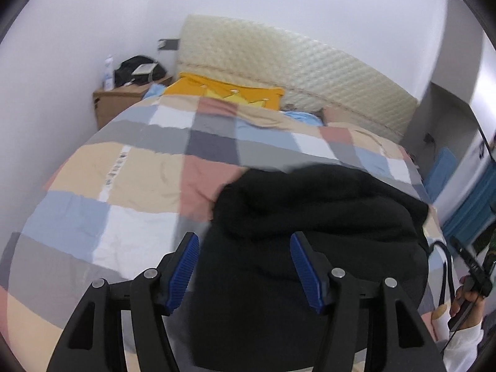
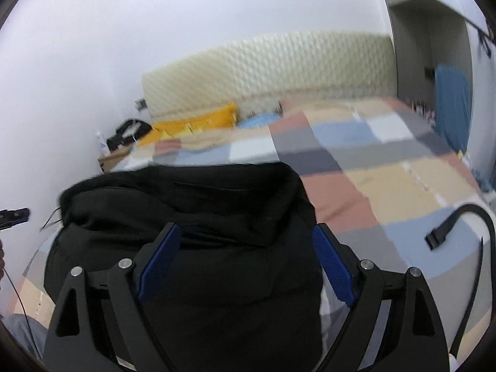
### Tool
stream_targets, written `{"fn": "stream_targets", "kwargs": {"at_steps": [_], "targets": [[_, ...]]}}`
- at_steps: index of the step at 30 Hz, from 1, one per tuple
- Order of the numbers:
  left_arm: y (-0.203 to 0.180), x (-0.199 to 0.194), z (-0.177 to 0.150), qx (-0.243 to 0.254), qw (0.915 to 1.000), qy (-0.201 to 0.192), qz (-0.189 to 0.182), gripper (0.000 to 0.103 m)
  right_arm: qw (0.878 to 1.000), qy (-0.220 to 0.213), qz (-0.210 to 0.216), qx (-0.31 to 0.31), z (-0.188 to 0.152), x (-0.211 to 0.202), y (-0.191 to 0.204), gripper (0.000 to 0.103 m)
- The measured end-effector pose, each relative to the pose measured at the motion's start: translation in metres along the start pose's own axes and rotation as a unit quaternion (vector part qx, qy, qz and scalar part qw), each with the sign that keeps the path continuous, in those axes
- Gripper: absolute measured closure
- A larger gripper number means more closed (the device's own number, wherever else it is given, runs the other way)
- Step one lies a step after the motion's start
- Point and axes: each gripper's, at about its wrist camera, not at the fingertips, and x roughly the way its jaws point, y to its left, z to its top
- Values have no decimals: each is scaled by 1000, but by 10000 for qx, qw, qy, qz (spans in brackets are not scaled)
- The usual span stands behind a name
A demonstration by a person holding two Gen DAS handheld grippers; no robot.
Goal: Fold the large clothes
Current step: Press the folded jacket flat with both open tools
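Two claws hung over a bed (image 1: pixel 124 161) with a checked quilt. Left claw (image 1: pixel 245 266): fingers spread wide, gripping nothing, above the near left part of a folded black garment (image 1: pixel 310 248). Right claw (image 2: pixel 245 260): likewise wide open and empty, above the same garment (image 2: pixel 198 217). The garment lay at 6 o'clock on the quilt; a yellow pillow (image 1: pixel 229 91) sat toward 12 o'clock by the headboard (image 1: pixel 294 68).
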Motion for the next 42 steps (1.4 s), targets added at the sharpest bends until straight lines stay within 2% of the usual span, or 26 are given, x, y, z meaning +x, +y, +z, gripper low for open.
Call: {"fn": "stream_targets", "kwargs": {"at_steps": [2,5,9,12,15,19,25,36,42], "targets": [[-27,6,-5,249,9996,-78,-50,42,9996,-247,134,-23,-3,-9,16,14],[-61,20,-10,517,9983,-117,-229,42,9991,-259,290,-144,-11,-6,33,13],[-100,53,-15,737,9970,94,-217,42,9984,171,327,-434,-24,26,59,13],[-112,73,-22,738,9968,160,-251,42,9979,389,224,-469,-34,46,66,13],[-125,96,-28,883,9958,194,-108,42,9966,626,187,-509,-39,69,68,12],[-132,123,-24,963,9950,249,17,42,9965,641,62,-534,-37,96,67,4],[-135,161,0,1093,9932,412,19,42,9962,714,74,-492,-20,137,68,4],[-129,228,36,930,9930,732,63,41,9908,1313,93,-323,9,220,66,2],[-126,242,30,1004,9931,543,252,39,9896,1408,214,-203,4,244,66,1]]}}
